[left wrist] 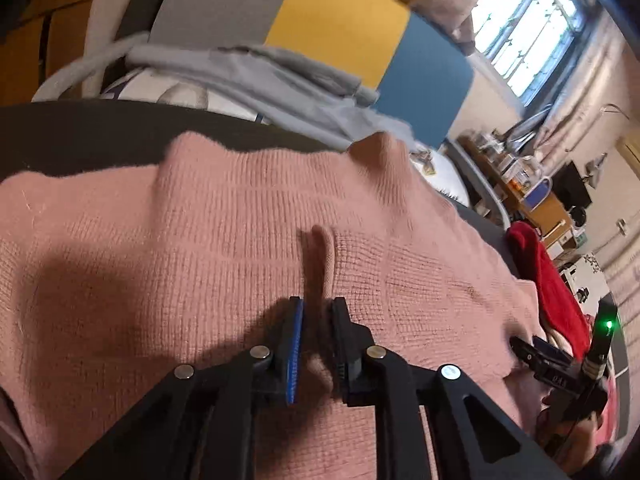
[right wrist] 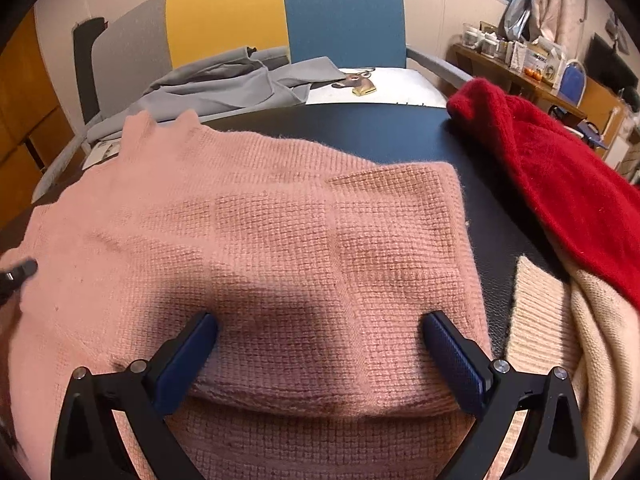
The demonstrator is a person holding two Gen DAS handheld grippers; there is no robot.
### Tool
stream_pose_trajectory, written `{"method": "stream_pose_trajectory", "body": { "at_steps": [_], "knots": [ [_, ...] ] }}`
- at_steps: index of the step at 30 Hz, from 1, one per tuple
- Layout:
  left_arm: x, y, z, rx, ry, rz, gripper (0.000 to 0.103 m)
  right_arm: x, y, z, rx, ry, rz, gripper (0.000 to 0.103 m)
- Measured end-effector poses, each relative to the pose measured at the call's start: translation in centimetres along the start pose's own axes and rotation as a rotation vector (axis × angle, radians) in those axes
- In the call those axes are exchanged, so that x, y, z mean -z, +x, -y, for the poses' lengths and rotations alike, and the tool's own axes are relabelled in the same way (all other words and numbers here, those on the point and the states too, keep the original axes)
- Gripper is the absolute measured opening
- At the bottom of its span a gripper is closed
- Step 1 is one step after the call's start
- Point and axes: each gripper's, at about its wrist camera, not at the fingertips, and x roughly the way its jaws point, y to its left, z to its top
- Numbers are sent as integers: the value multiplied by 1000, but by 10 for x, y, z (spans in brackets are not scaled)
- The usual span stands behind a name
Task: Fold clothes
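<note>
A pink knitted sweater [left wrist: 200, 240] lies spread over the black table [left wrist: 80, 132]. My left gripper [left wrist: 318, 304] sits on its middle, jaws nearly together, pinching a narrow raised ridge of the knit. In the right wrist view the pink sweater [right wrist: 280, 220] shows a folded layer on top, its edge running near the fingers. My right gripper [right wrist: 320, 320] stands wide open over that layer, pads apart and gripping nothing. The left gripper's tip [right wrist: 20, 270] shows at the far left edge. The right gripper's body with a green light [left wrist: 560, 364] shows at the lower right.
A red fuzzy garment [right wrist: 560, 168] lies on the table to the right, with a cream knit [right wrist: 580, 340] beside it. A grey garment [right wrist: 224, 84] is heaped on seats with grey, yellow and blue backs [right wrist: 344, 12] behind the table [right wrist: 380, 132]. A cluttered desk [right wrist: 520, 64] stands at far right.
</note>
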Motion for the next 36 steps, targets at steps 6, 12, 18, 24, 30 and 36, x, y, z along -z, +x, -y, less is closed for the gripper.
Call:
{"method": "stream_pose_trajectory", "body": {
  "at_steps": [6,12,18,24,30,36],
  "knots": [
    [3,-13,18,-84,-21,-18,15,4,-2,-3,16,-7,15,103],
    [44,-57,17,-70,-37,-27,19,0,-7,-6,36,-19,-23,103],
    [100,-123,-19,-167,-44,-4,21,31,-62,-39,33,-68,104,103],
    [142,-192,-73,-254,-116,70,23,75,-74,-93,-73,-222,65,103],
    [156,-233,-109,-265,-197,159,25,76,-67,-87,-122,-182,20,103],
    [119,-215,-88,-174,-120,178,32,77,-71,-91,-113,-186,27,103]
  ]
}}
